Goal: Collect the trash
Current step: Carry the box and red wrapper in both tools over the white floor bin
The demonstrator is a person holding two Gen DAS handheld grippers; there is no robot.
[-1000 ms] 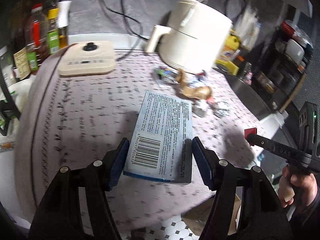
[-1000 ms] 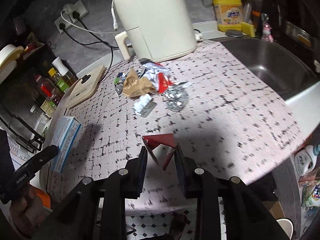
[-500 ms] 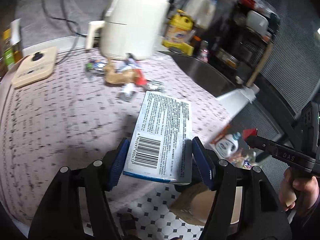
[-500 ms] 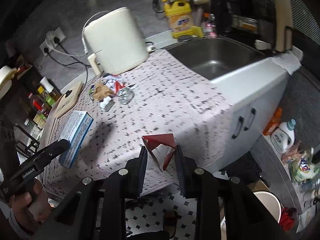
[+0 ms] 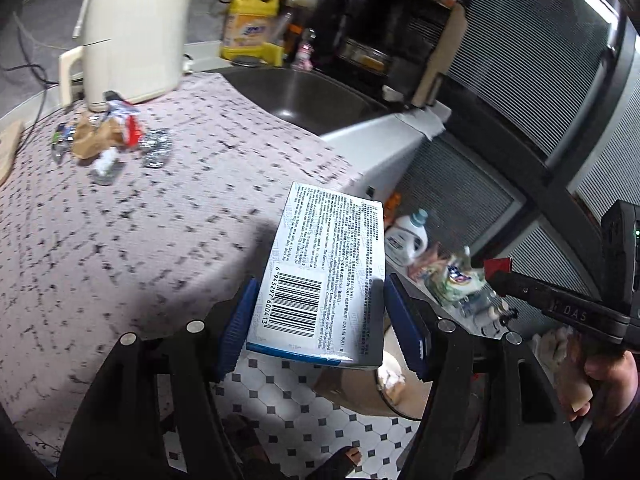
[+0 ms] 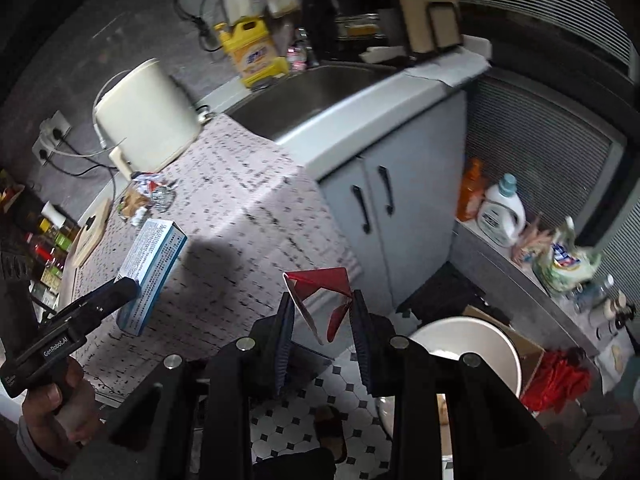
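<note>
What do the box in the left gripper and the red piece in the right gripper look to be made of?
The box looks like thin printed cardboard with a slight sheen: crisp folded edges, a barcode and fine print. The red piece looks like thin card or stiff paper, red on one face and pale on the other, with sharp creases; it may be a flattened carton, though that cannot be told for certain.

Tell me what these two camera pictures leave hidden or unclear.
- Bin: contents hidden by the right gripper, right view.
- Trash pile: blurred, pieces unclear, left view.
- Box: small print unreadable, left view.
- Red wrapper: folded, label hidden, right view.
</note>
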